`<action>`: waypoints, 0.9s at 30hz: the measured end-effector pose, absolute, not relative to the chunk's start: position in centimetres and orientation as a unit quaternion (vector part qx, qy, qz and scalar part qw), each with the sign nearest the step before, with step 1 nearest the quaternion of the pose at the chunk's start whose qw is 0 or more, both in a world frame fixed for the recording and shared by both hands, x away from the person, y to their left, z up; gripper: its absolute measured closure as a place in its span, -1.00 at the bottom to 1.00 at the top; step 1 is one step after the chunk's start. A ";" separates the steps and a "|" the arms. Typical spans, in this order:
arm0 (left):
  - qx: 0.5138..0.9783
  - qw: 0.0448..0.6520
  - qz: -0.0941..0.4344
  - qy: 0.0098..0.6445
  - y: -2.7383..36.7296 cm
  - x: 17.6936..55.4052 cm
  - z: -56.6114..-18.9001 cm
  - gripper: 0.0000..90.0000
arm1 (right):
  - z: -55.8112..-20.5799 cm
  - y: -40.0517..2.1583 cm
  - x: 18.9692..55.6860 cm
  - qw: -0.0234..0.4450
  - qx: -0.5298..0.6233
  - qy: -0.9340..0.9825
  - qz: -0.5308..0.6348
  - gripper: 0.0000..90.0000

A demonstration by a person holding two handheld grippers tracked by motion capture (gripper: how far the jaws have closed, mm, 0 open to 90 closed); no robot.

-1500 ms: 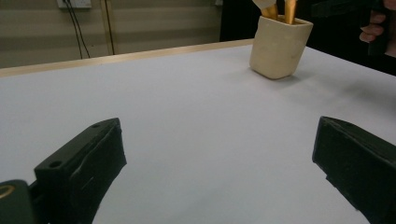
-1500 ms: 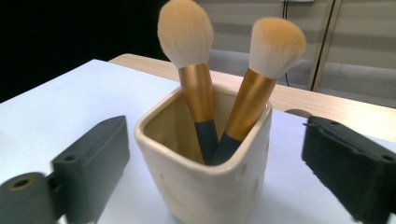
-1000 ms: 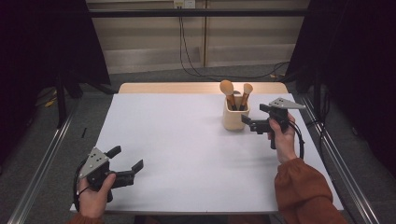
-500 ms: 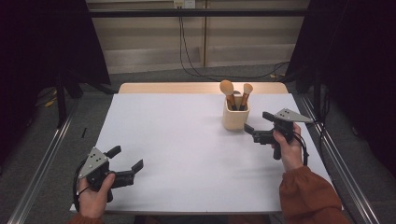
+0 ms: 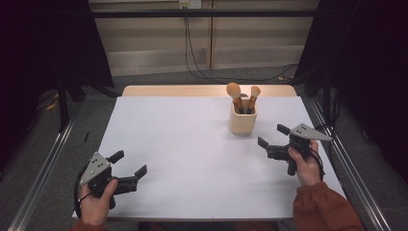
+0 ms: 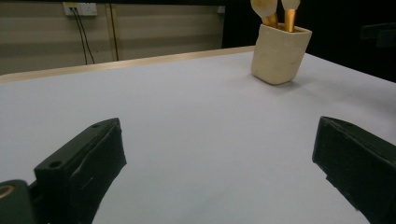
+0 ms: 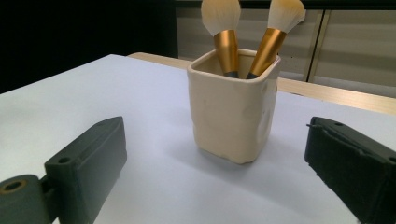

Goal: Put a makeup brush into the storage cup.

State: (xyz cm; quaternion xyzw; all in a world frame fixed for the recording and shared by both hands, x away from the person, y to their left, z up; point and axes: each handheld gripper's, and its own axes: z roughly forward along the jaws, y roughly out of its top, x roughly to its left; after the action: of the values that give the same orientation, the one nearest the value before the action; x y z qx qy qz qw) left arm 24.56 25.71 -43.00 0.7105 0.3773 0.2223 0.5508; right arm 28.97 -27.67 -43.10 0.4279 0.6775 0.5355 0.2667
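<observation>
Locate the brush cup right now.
In the high view the cream cup stands upright on the far right part of the white table, two brushes in it, just beyond the open right gripper and apart from it.

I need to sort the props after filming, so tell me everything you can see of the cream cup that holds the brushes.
The cup is cream, squarish with rounded corners, matte like ceramic, its walls slightly uneven. It stands upright on the white table, toward the far right. Two brushes with gold handles and pale bristle heads lean inside it, bristles up. Nothing else touches it; the right gripper is open, near it, apart.
</observation>
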 end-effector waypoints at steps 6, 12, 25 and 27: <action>0.710 0.550 0.224 0.378 25.8 24.5 -43.0 -0.95 | -43.3 -27.9 27.7 0.268 0.425 0.674 0.542 -0.89; 0.710 0.550 0.224 0.380 25.9 24.5 -43.0 -0.95 | -43.5 -28.5 26.5 0.269 0.428 0.671 0.542 -0.90; 0.712 0.547 0.225 0.379 25.9 24.2 -43.0 -0.95 | -43.9 -29.7 24.3 0.272 0.439 0.669 0.535 -0.95; 0.711 0.548 0.225 0.379 25.9 24.2 -43.0 -0.95 | -43.9 -29.8 24.0 0.277 0.439 0.669 0.533 -0.95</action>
State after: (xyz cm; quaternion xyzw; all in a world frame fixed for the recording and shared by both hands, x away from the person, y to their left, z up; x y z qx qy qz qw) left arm 24.23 25.90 -43.04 0.7109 0.3790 0.2250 0.5481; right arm 24.01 -29.83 -43.90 0.4389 0.6686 0.5326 0.2769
